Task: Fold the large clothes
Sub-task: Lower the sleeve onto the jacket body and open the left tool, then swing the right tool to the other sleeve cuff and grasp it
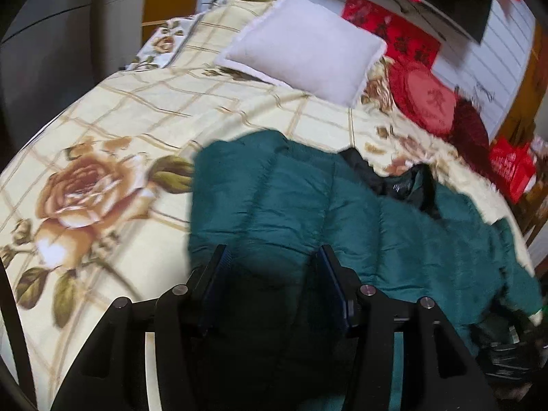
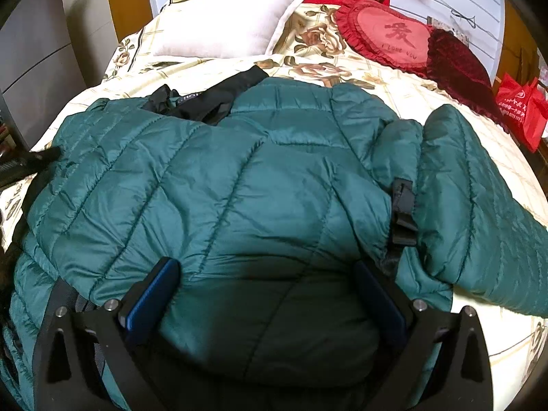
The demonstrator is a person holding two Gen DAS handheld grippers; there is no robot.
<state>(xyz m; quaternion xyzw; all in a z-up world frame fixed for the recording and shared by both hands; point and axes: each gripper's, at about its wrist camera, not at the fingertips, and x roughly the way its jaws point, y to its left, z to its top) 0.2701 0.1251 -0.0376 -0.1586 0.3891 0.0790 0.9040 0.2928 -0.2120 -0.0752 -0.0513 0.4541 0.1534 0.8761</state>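
Note:
A large teal quilted puffer jacket (image 2: 239, 185) lies spread on the bed, its black lining (image 2: 212, 99) showing at the collar and one sleeve (image 2: 479, 212) lying out to the right. It also shows in the left wrist view (image 1: 308, 205). My right gripper (image 2: 270, 274) is open, with jacket fabric bulging between its blue pads. My left gripper (image 1: 272, 257) is open over the jacket's left edge, with fabric lying between its fingers.
The bed has a cream floral bedspread (image 1: 102, 144). A white pillow (image 2: 229, 20), a red heart cushion (image 2: 387, 34) and a dark red cushion (image 2: 459, 65) lie at the head. A red bag (image 2: 520, 113) stands at the right; grey cabinets (image 2: 37, 54) stand at the left.

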